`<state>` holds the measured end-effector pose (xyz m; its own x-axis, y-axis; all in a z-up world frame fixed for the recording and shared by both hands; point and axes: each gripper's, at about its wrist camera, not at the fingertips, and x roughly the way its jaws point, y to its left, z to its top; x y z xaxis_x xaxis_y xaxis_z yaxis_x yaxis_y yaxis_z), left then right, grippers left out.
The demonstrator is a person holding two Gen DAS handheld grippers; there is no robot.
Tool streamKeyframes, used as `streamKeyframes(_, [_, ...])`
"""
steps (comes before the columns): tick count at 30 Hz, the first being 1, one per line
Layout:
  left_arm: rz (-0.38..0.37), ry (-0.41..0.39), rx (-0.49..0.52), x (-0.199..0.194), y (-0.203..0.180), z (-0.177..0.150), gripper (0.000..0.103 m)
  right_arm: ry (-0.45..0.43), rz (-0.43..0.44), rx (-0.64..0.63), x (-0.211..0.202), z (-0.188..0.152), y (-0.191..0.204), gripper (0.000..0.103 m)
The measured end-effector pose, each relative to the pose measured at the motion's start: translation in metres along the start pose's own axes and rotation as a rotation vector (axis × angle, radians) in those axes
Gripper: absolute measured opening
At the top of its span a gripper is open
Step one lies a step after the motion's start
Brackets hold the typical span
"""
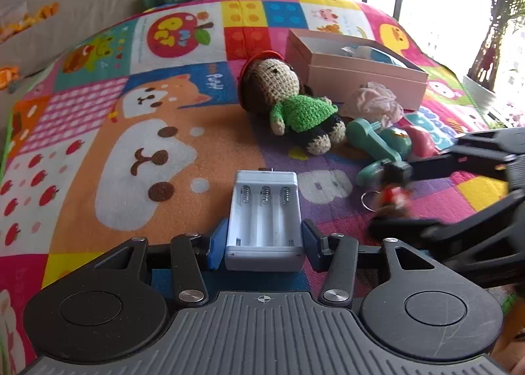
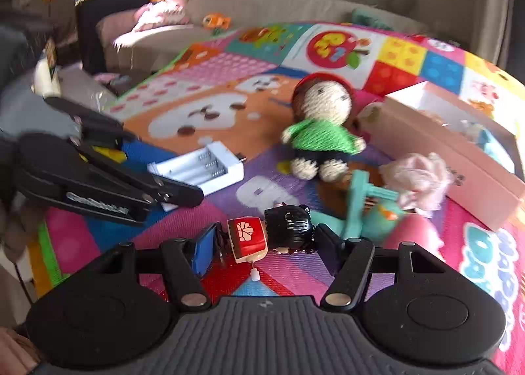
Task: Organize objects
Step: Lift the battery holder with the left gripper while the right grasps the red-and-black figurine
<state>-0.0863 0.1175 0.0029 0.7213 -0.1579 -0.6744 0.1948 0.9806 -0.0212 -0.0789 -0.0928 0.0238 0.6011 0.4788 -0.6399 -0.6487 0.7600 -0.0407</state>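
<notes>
Hard plastic both: left gripper (image 1: 264,245) clamps the light, stiff battery holder (image 1: 265,220) across its sides. Right gripper (image 2: 262,240) pinches a small doll keychain (image 2: 269,237), slick and liable to twist.

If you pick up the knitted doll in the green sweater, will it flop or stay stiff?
The crochet doll will probably flop a little: it looks like soft stuffed yarn. It's likely light, and unlikely to roll, since it lies flat on the play mat.

The right gripper (image 2: 264,240) clamps a small red-robed, black-haired figurine (image 2: 267,237). Ahead-left, the left gripper (image 2: 183,191) grips a white battery charger (image 2: 203,170); a crocheted doll (image 2: 320,132) lies ahead.
</notes>
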Motion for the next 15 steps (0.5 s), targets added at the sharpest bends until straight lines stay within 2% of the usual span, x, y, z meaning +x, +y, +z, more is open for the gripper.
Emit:
streamKeyframes(4, [0.041,0.002,-0.013,0.001,-0.006,0.001,0.053,-0.04,0.003,0.09,-0.031,-0.008,-0.019,0.064])
streamKeyframes(9, [0.097,-0.021,-0.073,-0.002,-0.018,-0.003,0.052,-0.125,-0.116,0.167,-0.073,-0.023,-0.05,0.064])
streamKeyframes(12, [0.01,-0.026,-0.113,-0.011,-0.029,-0.009,0.052,-0.147,-0.198,0.209,-0.093,-0.032,-0.068,0.064])
streamKeyframes(15, [-0.017,-0.024,-0.066,-0.018,-0.047,-0.015,0.052,-0.177,-0.249,0.262,-0.112,-0.04,-0.084,0.064])
